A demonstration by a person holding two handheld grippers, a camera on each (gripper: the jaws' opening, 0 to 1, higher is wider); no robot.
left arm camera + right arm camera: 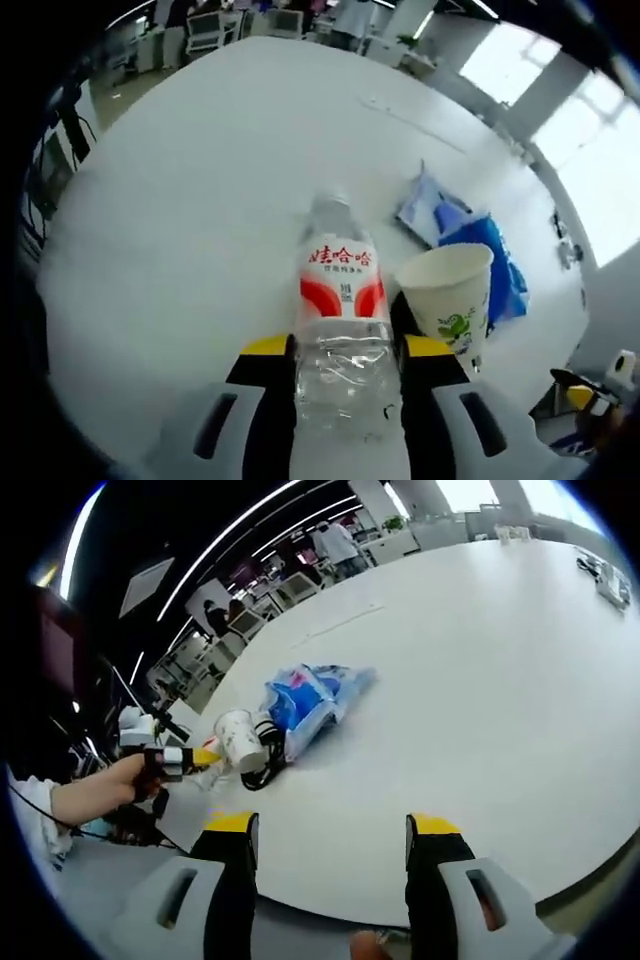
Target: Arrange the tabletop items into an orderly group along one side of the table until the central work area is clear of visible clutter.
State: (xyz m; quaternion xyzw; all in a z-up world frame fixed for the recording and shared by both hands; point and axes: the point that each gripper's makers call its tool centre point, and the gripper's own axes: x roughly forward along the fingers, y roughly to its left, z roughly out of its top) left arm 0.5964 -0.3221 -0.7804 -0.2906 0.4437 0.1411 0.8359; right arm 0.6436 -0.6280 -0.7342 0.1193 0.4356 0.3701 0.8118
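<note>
A clear water bottle (340, 320) with a red and white label stands between the jaws of my left gripper (345, 345), which is shut on it. Just right of it, a white paper cup (450, 295) with a green print stands on the white table (200, 200). Behind the cup lies a blue plastic bag (485, 255). In the right gripper view, my right gripper (330, 845) is open over the table's near edge with nothing between its fingers. Cup (238, 738), bag (310, 702) and left gripper (180, 758), held by a hand, are off to the left.
A black cable (265, 768) lies coiled beside the cup and bag. A thin white strip (335, 620) lies farther along the table, and a small dark bundle (600, 575) sits near its far edge. Office desks and people (335, 540) are beyond the table.
</note>
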